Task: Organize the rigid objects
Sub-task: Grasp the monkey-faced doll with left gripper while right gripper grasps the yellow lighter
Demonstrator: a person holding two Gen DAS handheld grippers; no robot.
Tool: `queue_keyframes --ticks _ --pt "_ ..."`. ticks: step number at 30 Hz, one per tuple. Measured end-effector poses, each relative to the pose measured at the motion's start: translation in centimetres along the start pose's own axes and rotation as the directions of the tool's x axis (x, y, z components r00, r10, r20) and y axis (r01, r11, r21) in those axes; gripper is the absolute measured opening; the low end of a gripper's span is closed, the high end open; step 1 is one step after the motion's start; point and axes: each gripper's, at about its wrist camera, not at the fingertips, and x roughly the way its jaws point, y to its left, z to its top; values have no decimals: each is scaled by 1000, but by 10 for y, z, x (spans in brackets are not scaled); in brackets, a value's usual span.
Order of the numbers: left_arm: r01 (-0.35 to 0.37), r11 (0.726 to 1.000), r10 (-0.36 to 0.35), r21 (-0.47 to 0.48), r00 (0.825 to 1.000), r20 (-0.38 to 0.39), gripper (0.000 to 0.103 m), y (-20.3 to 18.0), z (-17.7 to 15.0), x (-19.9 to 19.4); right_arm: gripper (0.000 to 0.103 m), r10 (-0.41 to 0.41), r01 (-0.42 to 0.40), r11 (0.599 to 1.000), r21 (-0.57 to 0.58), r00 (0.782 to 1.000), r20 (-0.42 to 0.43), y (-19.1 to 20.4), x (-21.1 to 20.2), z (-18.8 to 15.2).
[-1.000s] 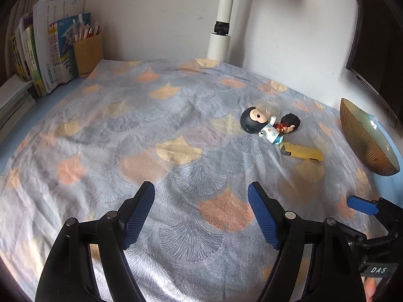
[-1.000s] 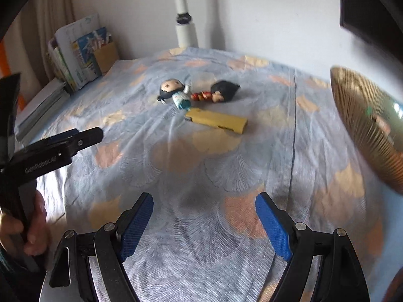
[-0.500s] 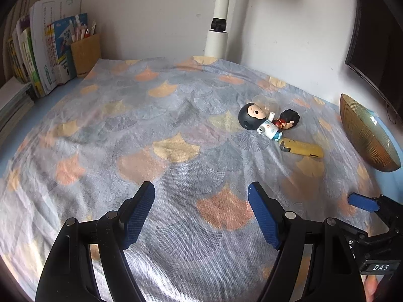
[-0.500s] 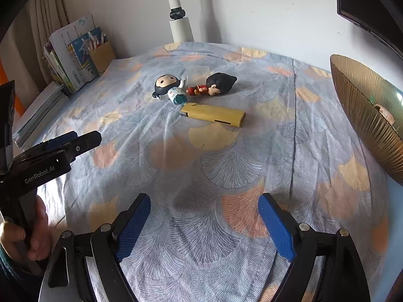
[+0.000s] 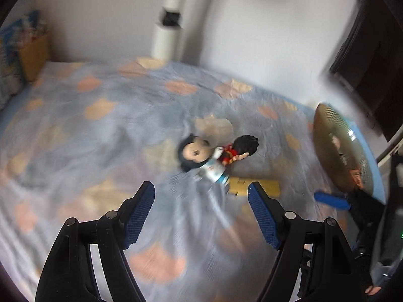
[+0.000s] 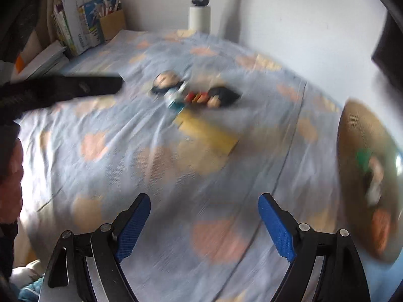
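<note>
Two toy figures lie together on the patterned cloth: a white-and-blue one with a big dark head (image 5: 197,157) (image 6: 167,85) and a red one with black hair (image 5: 239,148) (image 6: 214,97). A flat yellow box (image 5: 254,188) (image 6: 206,132) lies just in front of them. A gold ribbed bowl (image 5: 340,151) (image 6: 365,176) stands at the right with things inside. My left gripper (image 5: 201,216) is open and empty, close in front of the figures. My right gripper (image 6: 204,226) is open and empty, a little back from the yellow box. Both views are blurred.
A white lamp pole (image 5: 167,25) (image 6: 200,7) stands at the back by the wall. Books and a brown pen holder (image 6: 112,26) stand at the back left. A dark monitor (image 5: 372,58) hangs at the right. The left gripper's arm (image 6: 63,90) crosses the right wrist view.
Both grippers have moved forward towards the figures and the yellow box, which now look nearer and larger. Both stay open. The objects have not moved.
</note>
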Motion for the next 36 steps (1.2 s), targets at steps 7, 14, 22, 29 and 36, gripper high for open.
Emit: queue_keyframes --ticks 7,14,22,29,36 --pt "-10 1000 10 -3 999 -49 74 -8 14 52 86 90 -90 995 -33 996 -7 -22 41 34" --pt "-54 998 54 13 998 16 54 13 4 38 86 96 -93 989 -113 995 24 -9 63 47" --pt "-25 998 27 65 999 -37 69 37 -4 26 71 171 -160 971 -179 984 43 2 57 39" --pt "-113 991 112 73 994 18 52 27 -3 34 66 183 -173 973 -153 982 53 15 66 47" --pt "-144 981 139 131 989 51 52 15 -52 -7 24 190 -179 973 -143 980 63 23 39 13"
